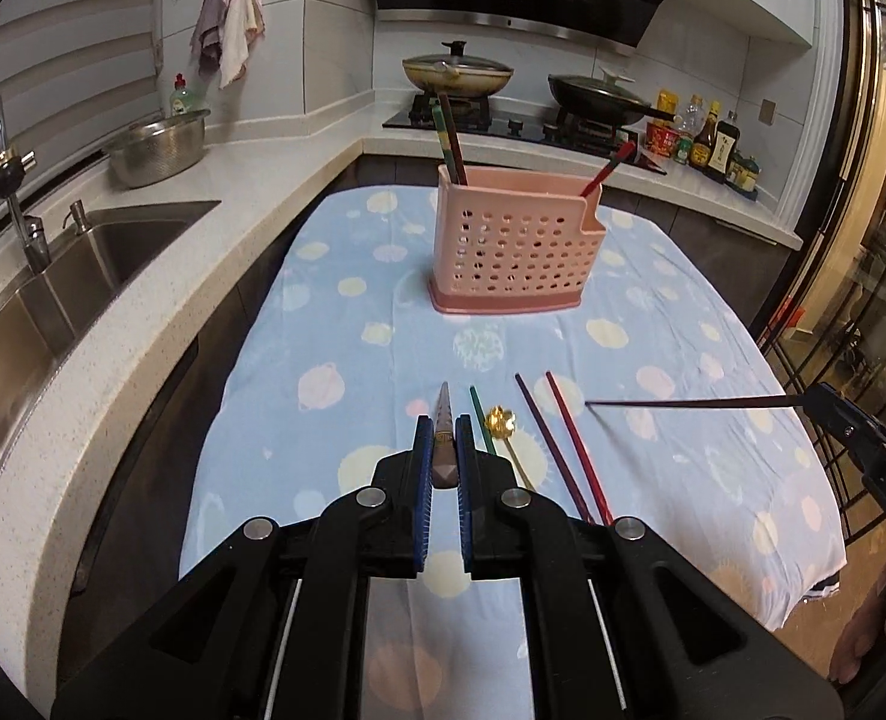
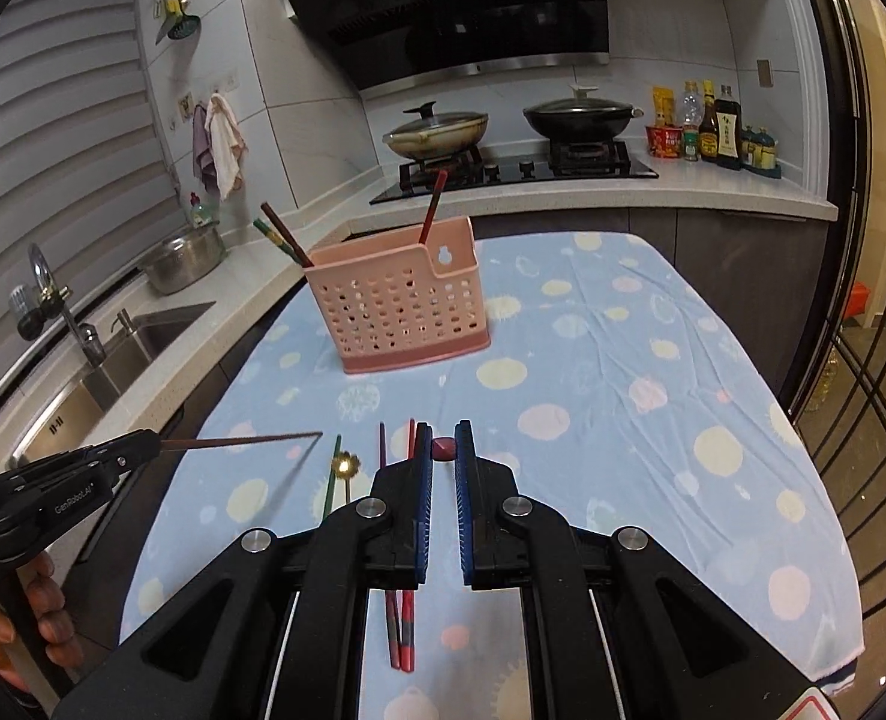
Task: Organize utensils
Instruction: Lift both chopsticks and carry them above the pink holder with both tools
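Observation:
My left gripper [image 1: 444, 423] is shut on a brown patterned chopstick [image 1: 444, 450], held above the table and pointing away from the camera. My right gripper [image 2: 443, 429] is shut on a dark red chopstick [image 2: 443, 449], seen end-on. Each gripper shows in the other's view with its stick pointing sideways: right gripper [image 1: 814, 397], left gripper [image 2: 153, 441]. On the cloth below lie a green chopstick [image 1: 480, 414], a gold spoon [image 1: 498, 420] and two red chopsticks [image 1: 562, 438]. A pink perforated basket [image 1: 508, 252] stands farther back with three chopsticks upright in it.
The table carries a blue dotted cloth [image 1: 652, 300]. A counter with a steel sink [image 1: 101, 252] and a metal bowl [image 1: 158, 147] runs along the left. Behind are a stove with two lidded pans [image 1: 457, 72] and sauce bottles [image 1: 706, 144]. Glass doors stand at the right.

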A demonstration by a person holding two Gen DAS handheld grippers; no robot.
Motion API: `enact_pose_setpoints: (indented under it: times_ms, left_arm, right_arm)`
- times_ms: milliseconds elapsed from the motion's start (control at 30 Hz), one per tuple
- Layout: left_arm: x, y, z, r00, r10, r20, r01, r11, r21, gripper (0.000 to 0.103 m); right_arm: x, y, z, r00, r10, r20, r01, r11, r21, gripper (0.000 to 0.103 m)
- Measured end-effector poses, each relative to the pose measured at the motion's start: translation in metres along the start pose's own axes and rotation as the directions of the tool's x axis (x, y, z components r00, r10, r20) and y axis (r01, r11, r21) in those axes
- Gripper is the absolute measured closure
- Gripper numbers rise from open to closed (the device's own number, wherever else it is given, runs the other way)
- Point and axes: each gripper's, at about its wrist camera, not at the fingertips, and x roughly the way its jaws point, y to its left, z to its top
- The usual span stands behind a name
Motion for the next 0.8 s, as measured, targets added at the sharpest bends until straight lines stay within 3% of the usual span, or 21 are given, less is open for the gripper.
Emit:
enact_pose_setpoints:
  times_ms: [433,800]
  left_arm:
    - [0.002,-0.003,0.081,0.993,-0.030,0.110,0.029,1.000,0.013,0.096]
    - [-0.016,-0.019,0.162,0.965,-0.069,0.254,0.058,0.997,0.048,0.096]
  right_arm:
    - [0.011,0.002,0.073,0.993,0.041,0.112,-0.041,0.999,0.003,0.096]
    - [0.018,0.017,0.152,0.963,0.111,0.244,-0.111,0.994,-0.015,0.096]
